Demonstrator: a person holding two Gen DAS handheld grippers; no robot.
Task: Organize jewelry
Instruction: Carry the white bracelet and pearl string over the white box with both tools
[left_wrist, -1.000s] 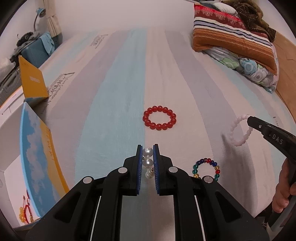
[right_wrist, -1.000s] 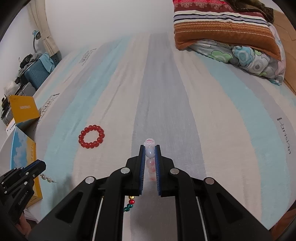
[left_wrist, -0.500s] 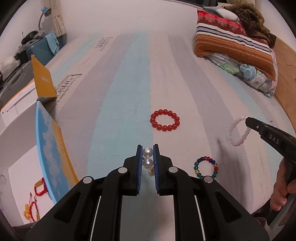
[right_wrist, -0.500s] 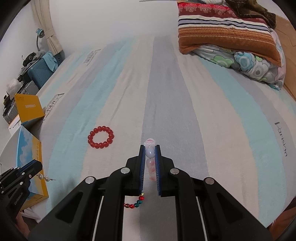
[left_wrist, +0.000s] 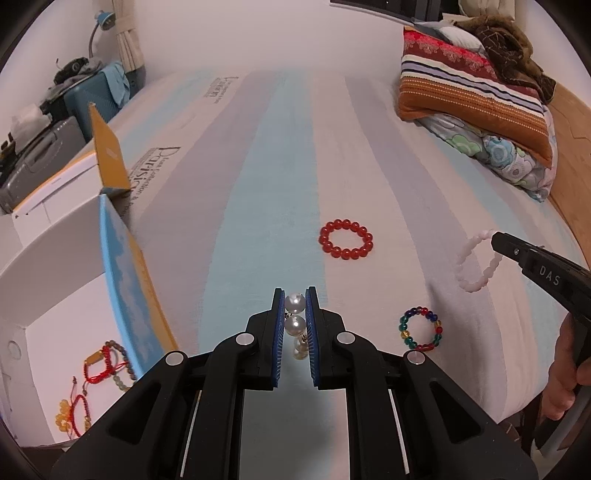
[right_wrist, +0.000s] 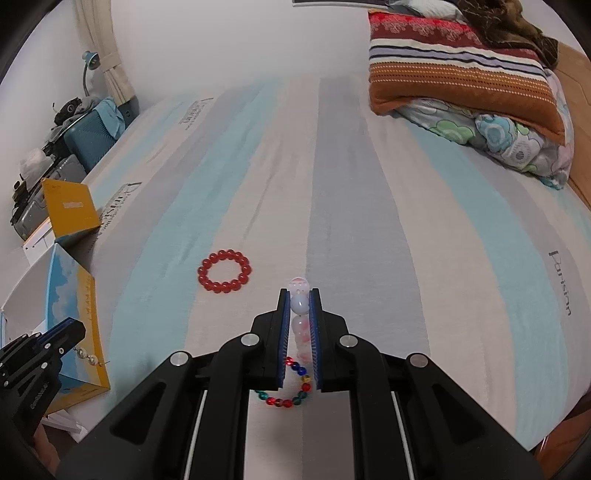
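My left gripper (left_wrist: 294, 300) is shut on a white pearl strand (left_wrist: 295, 324), held above the striped bed. My right gripper (right_wrist: 299, 295) is shut on a pale pink bead bracelet (right_wrist: 300, 314); in the left wrist view that bracelet (left_wrist: 476, 264) hangs from the right gripper's tip. A red bead bracelet (left_wrist: 346, 240) lies on the bed ahead, also in the right wrist view (right_wrist: 224, 270). A multicoloured bead bracelet (left_wrist: 420, 328) lies to the right, and under the right gripper (right_wrist: 288, 387). An open white box (left_wrist: 44, 295) at the left holds several corded bracelets (left_wrist: 99, 369).
The box has blue-and-yellow flaps (left_wrist: 125, 273) standing up at the bed's left edge. A striped pillow and floral quilt (left_wrist: 476, 110) lie at the far right. A suitcase and clutter (left_wrist: 85, 92) stand beyond the bed at the far left.
Both grippers have pulled back and up from the bed with their bracelets. The left view has swung left, so more of the box's inside shows.
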